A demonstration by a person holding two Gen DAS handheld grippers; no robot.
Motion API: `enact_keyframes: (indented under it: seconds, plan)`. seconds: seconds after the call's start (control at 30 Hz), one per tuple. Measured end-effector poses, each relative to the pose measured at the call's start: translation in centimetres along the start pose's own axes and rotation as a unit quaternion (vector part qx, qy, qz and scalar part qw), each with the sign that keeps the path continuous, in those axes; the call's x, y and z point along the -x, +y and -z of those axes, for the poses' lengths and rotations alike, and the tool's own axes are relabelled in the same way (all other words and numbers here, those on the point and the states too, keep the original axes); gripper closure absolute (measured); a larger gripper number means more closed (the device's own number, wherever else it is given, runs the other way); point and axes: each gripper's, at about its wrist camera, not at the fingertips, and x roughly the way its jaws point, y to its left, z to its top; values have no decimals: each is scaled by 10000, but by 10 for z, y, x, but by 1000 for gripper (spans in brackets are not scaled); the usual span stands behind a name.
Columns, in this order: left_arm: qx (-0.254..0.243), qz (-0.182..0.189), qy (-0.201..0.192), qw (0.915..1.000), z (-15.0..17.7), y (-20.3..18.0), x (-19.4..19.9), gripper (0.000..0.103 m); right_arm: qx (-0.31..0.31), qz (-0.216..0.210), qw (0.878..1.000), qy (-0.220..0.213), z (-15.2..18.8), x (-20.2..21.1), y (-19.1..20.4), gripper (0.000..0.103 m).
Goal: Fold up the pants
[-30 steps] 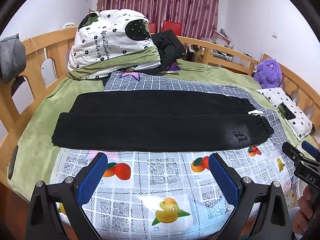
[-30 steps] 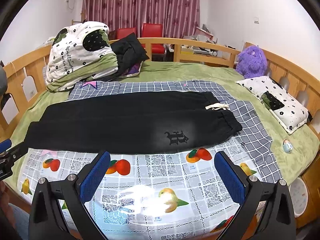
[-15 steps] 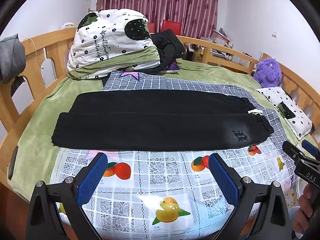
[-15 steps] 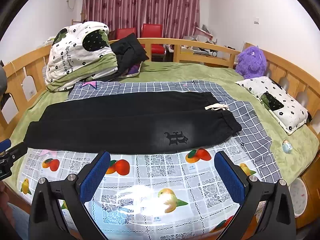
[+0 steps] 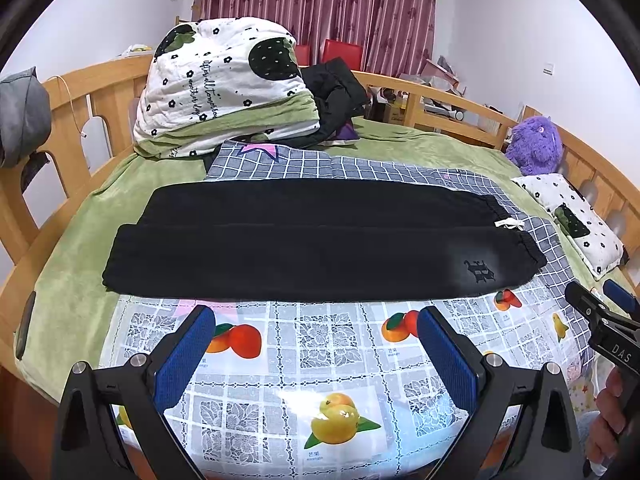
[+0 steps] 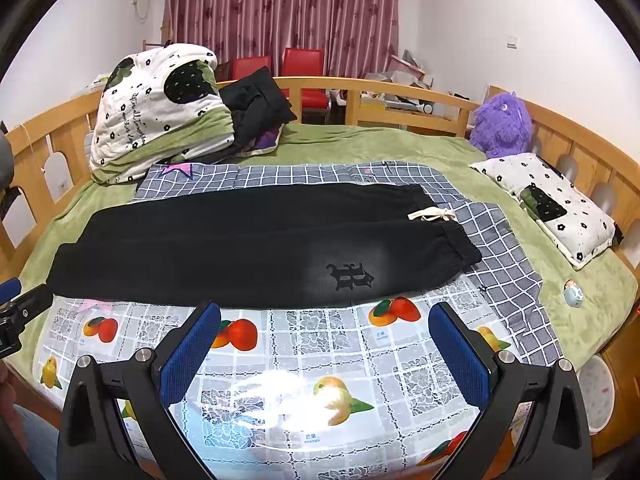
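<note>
Black pants (image 5: pixel 304 248) (image 6: pixel 248 252) lie flat across the bed, legs side by side, cuffs at the left. The elastic waistband with a white drawstring (image 6: pixel 432 215) is at the right, and an embroidered logo (image 6: pixel 350 276) sits on the near leg. My left gripper (image 5: pixel 316 322) hovers open above the fruit-print cloth, short of the pants' near edge. My right gripper (image 6: pixel 324 318) is likewise open and empty, just before the near edge under the logo. The right gripper's tip (image 5: pixel 600 316) shows at the right edge of the left wrist view, held by a hand (image 5: pixel 608 432).
A fruit-print plastic cloth (image 6: pixel 304 364) covers the near bed, a grey checked sheet (image 6: pixel 500 248) lies under the pants. Folded quilt (image 5: pixel 224 88) and dark clothes (image 5: pixel 336 100) sit at the back left. Purple plush (image 6: pixel 502 124) and pillow (image 6: pixel 552 204) lie right. Wooden rails (image 5: pixel 68 120) ring the bed.
Both grippers have barely moved, drifting very slightly. The pants lie as before.
</note>
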Motion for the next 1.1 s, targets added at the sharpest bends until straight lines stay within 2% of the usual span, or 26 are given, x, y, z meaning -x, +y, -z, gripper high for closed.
enact_keyframes:
  seconds: [0.33,0.5,0.63,0.73,0.8,0.93,1.03,1.1]
  plan:
    - [-72,144,52,9999,-2,-8,1,1,61,-31,9999,-101,1,2,5,1]
    - [47,306,126,9994,-4,-5,-7,1,94,-59,9998,-160,1,-2,9,1]
    - [190,467,70,9987,-6,-4,-16,1,-96,-416,9988,-241,5,-12,8,1]
    - [282,484,7,9984,-13,0,-29,1,-352,-446,9983,-95,0,-32,3,4]
    - [330,407,52,9986,-23,7,-39,1,-393,-382,9985,-60,-10,-43,-1,5]
    - [286,158,110,9994,-37,33,-57,1,-190,94,9995,-214,-33,-62,-17,5]
    - [442,112,270,9986,-37,59,-78,3,-159,-77,9998,-2,-41,-86,-36,5]
    - [656,32,423,9969,-32,79,-95,10,-225,-264,9991,237,-39,-109,-50,10]
